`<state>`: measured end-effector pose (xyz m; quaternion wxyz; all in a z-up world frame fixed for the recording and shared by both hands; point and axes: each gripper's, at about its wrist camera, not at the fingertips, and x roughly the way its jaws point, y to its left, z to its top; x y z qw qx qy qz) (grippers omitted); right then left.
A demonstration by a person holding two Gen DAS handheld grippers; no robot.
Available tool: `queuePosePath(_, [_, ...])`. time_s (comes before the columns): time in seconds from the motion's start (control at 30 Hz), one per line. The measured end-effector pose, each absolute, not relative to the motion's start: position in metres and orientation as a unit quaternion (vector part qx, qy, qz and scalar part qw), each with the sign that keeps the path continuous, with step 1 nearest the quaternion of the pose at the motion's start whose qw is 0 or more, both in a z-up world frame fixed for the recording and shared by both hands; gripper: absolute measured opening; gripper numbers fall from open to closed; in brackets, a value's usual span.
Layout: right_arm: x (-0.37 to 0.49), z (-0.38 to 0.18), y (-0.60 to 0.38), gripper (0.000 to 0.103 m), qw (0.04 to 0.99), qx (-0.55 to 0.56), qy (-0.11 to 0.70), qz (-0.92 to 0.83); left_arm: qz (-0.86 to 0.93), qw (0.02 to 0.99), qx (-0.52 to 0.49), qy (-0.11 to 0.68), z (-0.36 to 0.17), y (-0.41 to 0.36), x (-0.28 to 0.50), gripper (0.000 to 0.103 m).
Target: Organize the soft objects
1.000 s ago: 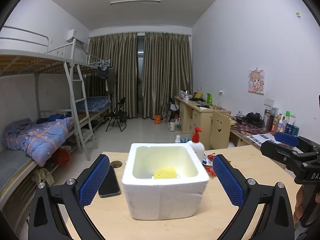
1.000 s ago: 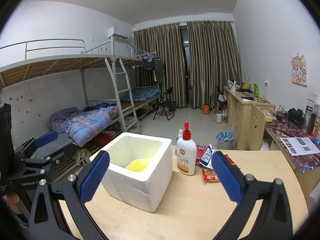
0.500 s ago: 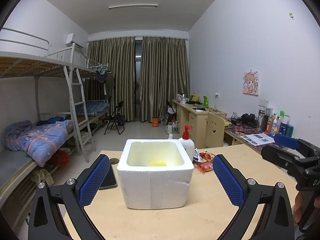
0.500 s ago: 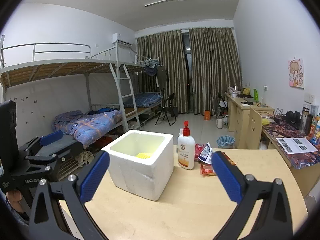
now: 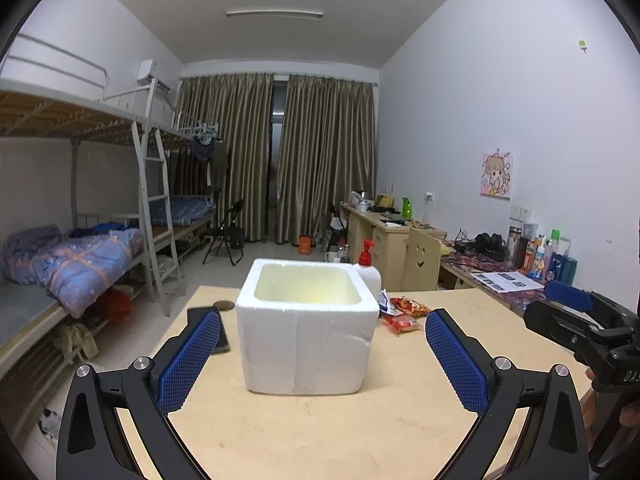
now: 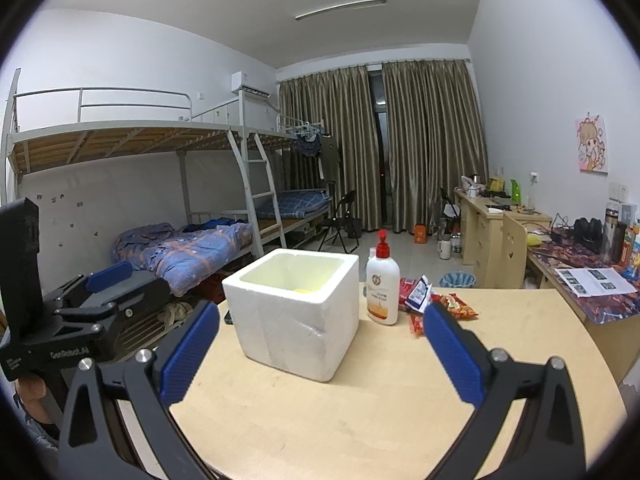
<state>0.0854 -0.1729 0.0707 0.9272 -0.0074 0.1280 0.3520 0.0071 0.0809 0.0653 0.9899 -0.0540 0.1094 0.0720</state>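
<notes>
A white foam box (image 5: pixel 307 330) (image 6: pixel 296 312) stands in the middle of the wooden table (image 5: pixel 320 432). A yellow soft object (image 6: pixel 301 290) lies inside it, only a sliver showing over the rim in the right wrist view. My left gripper (image 5: pixel 320 360) is open, level with the box and in front of it, with nothing between its blue pads (image 5: pixel 188 360). My right gripper (image 6: pixel 320 356) is open too, in front of the box and empty. Each gripper shows at the edge of the other's view: the right gripper (image 5: pixel 576 316), the left gripper (image 6: pixel 104 280).
A white pump bottle with a red top (image 6: pixel 383 280) stands right of the box, with snack packets (image 6: pixel 448 306) beside it. A black phone (image 5: pixel 208 328) lies left of the box. Bunk beds (image 5: pixel 80 248) are at left, desks (image 5: pixel 392 236) along the right wall.
Both grippers have dropped lower and pulled back from the box, so the view into it is shallower and the yellow object is nearly hidden. Both stay open.
</notes>
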Motion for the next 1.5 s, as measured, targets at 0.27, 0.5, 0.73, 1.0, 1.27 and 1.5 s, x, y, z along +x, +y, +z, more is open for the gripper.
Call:
queuePosePath(0.27, [0.076,0.059,-0.172,0.103,0.924,-0.01,0.132,0.358,0.081,0.989,-0.059,0.113,0.048,0.08,-0.005,0.103])
queuePosePath(0.5, [0.057,0.051,-0.173,0.103,0.924,-0.009,0.124,0.362,0.091,0.988,-0.055,0.113,0.037,0.078,-0.012,0.103])
queuePosePath(0.73, [0.049,0.041,-0.178,0.103,0.924,-0.001,0.129,0.359,0.092,0.988,-0.058,0.112,0.028,0.074,-0.019,0.103])
queuePosePath(1.0, [0.042,0.033,-0.18,0.103,0.925,0.006,0.131,0.356,0.086,0.988,-0.065,0.113,0.02,0.074,-0.028,0.103])
queuePosePath(1.27, [0.034,0.026,-0.183,0.103,0.926,0.005,0.13,0.355,0.089,0.988,-0.06,0.112,0.016,0.068,-0.033,0.103])
queuePosePath(1.5, [0.031,0.025,-0.182,0.103,0.927,0.002,0.129,0.353,0.099,0.988,-0.053,0.103,0.015,0.063,-0.038,0.103])
